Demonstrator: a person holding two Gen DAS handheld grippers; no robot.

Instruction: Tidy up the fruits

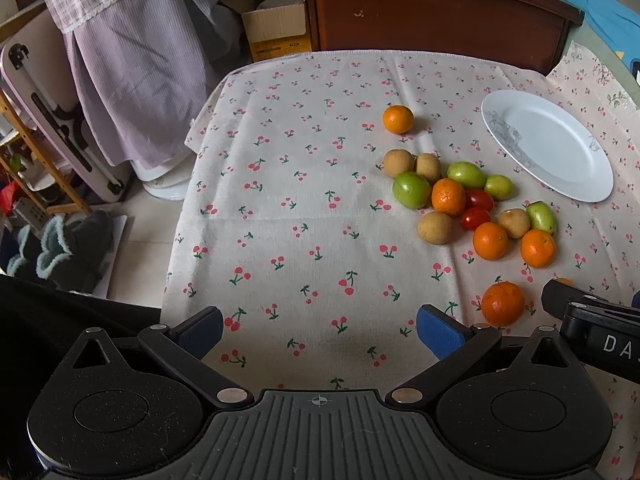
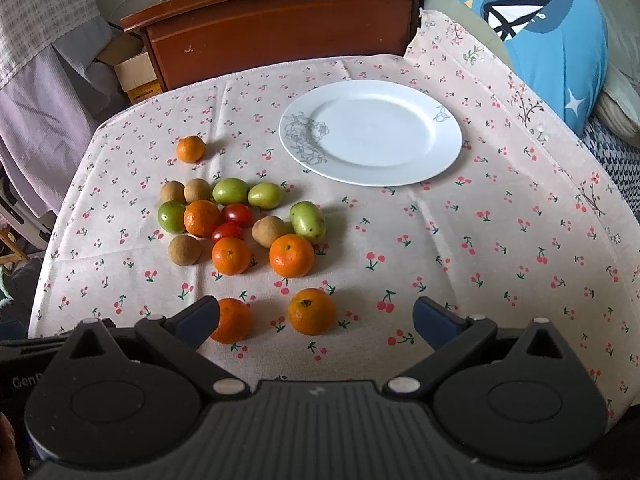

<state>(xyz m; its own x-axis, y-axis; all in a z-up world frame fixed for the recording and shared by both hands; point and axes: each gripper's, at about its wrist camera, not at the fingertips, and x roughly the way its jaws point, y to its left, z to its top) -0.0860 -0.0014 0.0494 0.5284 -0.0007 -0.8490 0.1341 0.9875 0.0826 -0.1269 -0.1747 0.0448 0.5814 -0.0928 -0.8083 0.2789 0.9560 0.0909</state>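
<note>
Six oranges, four green fruits — both tools released.

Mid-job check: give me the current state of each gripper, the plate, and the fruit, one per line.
Left gripper: open, holding nothing, over bare cloth.
Right gripper: open, holding nothing, just short of the two nearest oranges.
White round plate with grey floral print: upright, nothing on it.
Small orange mandarins: seven, loose on the cherry-print tablecloth, none on the plate.
Green, brown and red fruits: clustered together on the cloth, unsorted.
</note>
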